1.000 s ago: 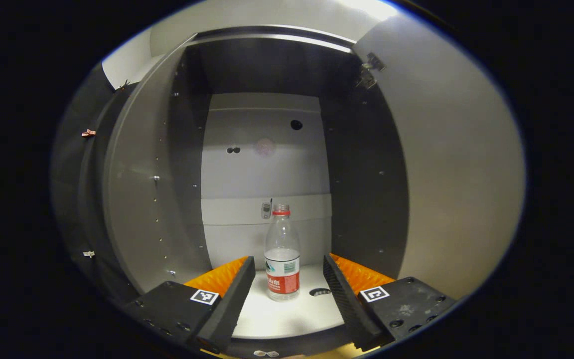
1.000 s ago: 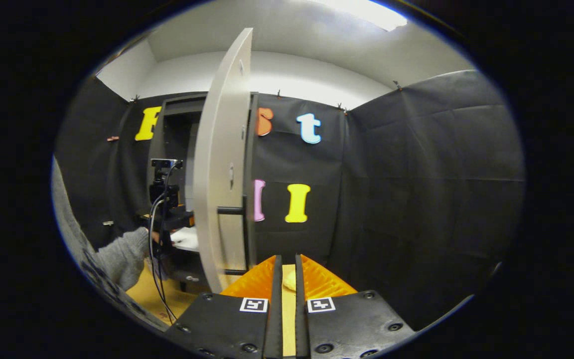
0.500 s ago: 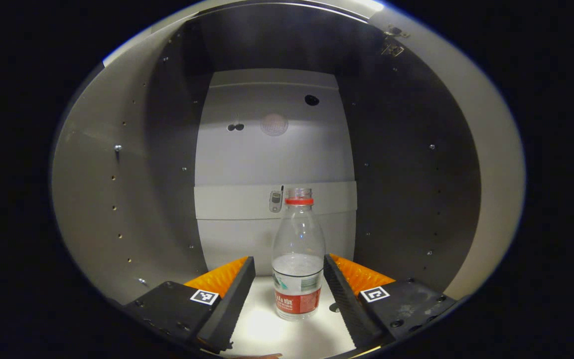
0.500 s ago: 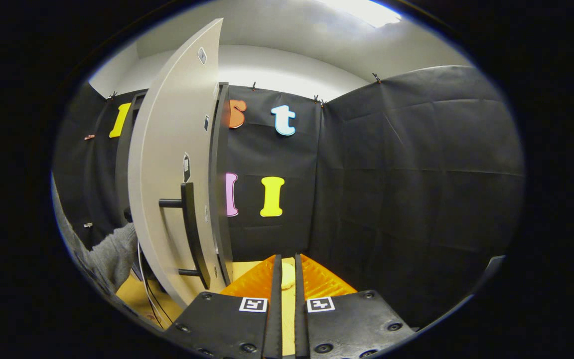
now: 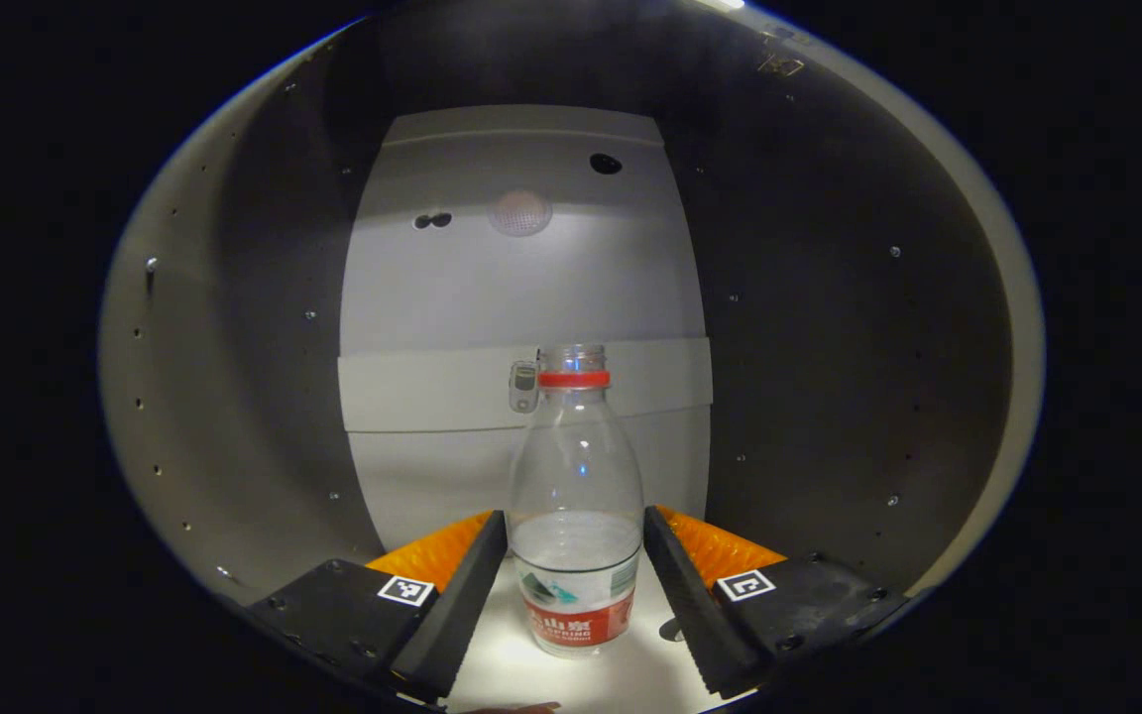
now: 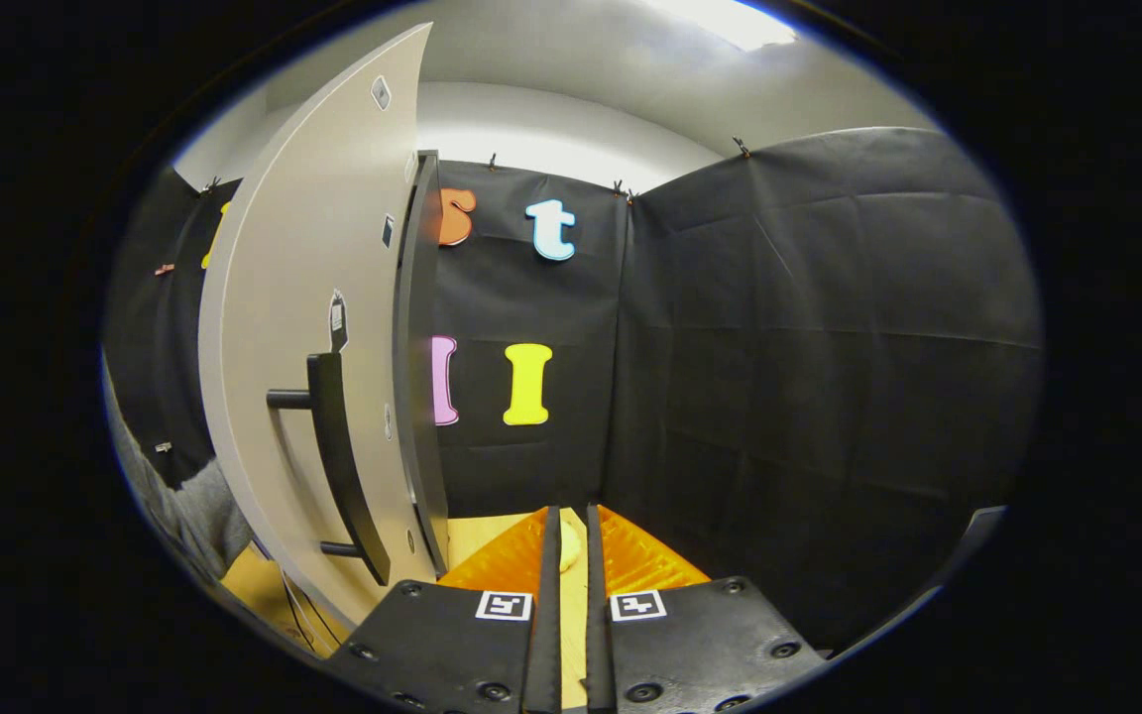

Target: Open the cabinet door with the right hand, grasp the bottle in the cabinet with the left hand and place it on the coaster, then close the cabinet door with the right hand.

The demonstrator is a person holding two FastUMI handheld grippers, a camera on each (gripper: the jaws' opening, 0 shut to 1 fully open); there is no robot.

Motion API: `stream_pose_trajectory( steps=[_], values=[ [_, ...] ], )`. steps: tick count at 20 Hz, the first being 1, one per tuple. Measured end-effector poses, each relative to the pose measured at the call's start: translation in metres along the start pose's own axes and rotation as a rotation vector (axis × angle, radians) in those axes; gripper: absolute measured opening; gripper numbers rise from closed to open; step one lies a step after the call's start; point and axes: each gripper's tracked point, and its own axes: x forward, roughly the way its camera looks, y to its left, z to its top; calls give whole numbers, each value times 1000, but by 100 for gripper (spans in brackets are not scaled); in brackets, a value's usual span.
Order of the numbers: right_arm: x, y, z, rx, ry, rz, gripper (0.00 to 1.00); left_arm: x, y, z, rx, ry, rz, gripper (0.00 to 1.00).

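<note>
In the left gripper view a clear plastic bottle [image 5: 574,496] with a red neck ring and a red label stands upright on the white cabinet floor [image 5: 581,679]. My left gripper [image 5: 571,540] is open inside the cabinet, one finger on each side of the bottle's lower body, with small gaps to it. In the right gripper view the grey cabinet door [image 6: 303,327] stands open at the left, its dark bar handle [image 6: 338,466] facing me. My right gripper [image 6: 568,545] is shut with nothing in it, to the right of the door and apart from the handle.
Dark cabinet side walls [image 5: 264,377] with rows of small holes close in on both sides of the left gripper. A pale back panel [image 5: 521,297] lies behind the bottle. In the right gripper view a grey sleeve [image 6: 189,506] shows left of the door above a wooden tabletop [image 6: 492,531].
My left gripper has moved deeper into the cabinet, and the bottle now stands between its fingers. The right gripper has swung so the door's handle side faces it more.
</note>
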Motion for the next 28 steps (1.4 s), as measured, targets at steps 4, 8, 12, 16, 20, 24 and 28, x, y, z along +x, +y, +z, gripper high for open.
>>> stream_pose_trajectory(
  steps=[4, 8, 12, 16, 20, 24, 28],
  values=[
    [0, -1, -3, -3, 22, -17, 14, 20, 2, -14, 4, 31, 14, 89],
    [0, 0, -1, 3, 29, -23, 14, 7, -3, -7, -55, 25, -44, 79],
    [-4, 1, 7, 21, -1, -12, 14, -39, -2, 11, -5, -9, -84, 79],
    [-12, 6, 13, 16, -21, 0, 14, -96, -9, 26, 12, -27, -181, 79],
    [-47, 33, 22, 23, -51, 16, 14, -152, 4, 33, 17, -34, -217, 78],
    [-77, 63, 31, 22, -74, 59, 14, -206, 25, 24, -25, -20, -242, 79],
    [-90, 116, 36, 31, -90, 148, 14, -253, 50, 5, -28, -6, -256, 79]
  ],
)
